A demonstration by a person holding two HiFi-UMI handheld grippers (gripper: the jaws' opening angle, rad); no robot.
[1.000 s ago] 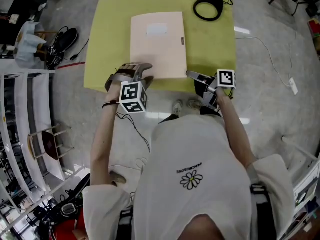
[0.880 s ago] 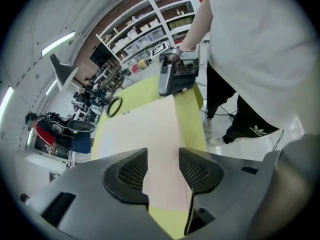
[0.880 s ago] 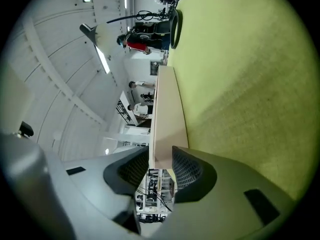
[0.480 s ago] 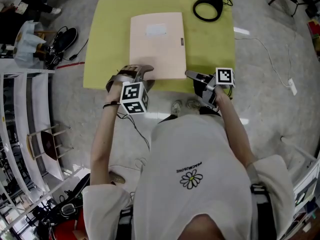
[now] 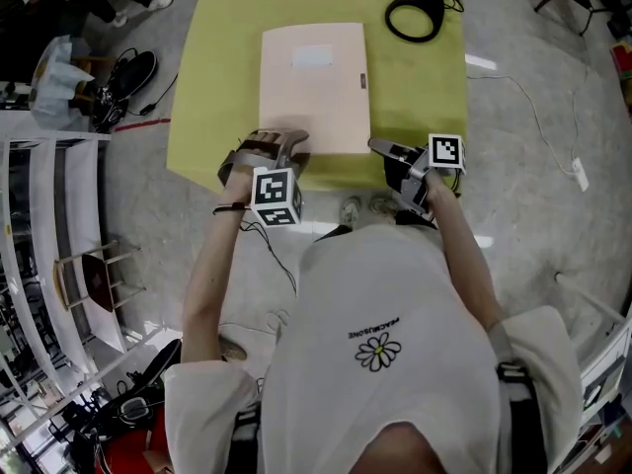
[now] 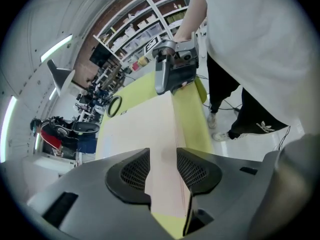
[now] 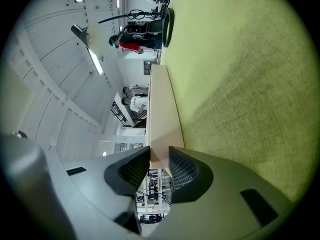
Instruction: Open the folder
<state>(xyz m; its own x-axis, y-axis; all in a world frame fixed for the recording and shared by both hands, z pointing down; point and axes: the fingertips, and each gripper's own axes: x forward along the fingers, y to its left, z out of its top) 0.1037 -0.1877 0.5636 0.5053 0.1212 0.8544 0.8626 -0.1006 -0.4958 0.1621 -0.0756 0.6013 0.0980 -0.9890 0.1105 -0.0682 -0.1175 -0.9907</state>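
One closed folder (image 5: 314,87) lies flat in the middle of the yellow-green counter (image 5: 212,87), its long side running away from the person. The left gripper (image 5: 286,142) tilts down over the near left corner. Its jaws are apart, though they have just been closing a little, and only the folder's pale face shows through the gap, with nothing pinched. The right gripper (image 5: 377,147) comes in almost level at the near right corner, its jaws partly apart after just opening slightly. The corner sits at their tips, bracketed rather than clearly squeezed. The folder looks like a stiff, boxy board case, pinkish-beige, matte and smooth, with a white label (image 5: 312,57) on the cover and a small clasp (image 5: 362,80) at the right edge. It is probably light but rigid, so the cover should swing up as one panel rather than bend, and its smooth face may slip under the pads. The best hold seems to be the cover's right edge alone, near the clasp, while the other gripper presses the left side down. The counter's cloth looks felt-like and should keep the base from sliding.
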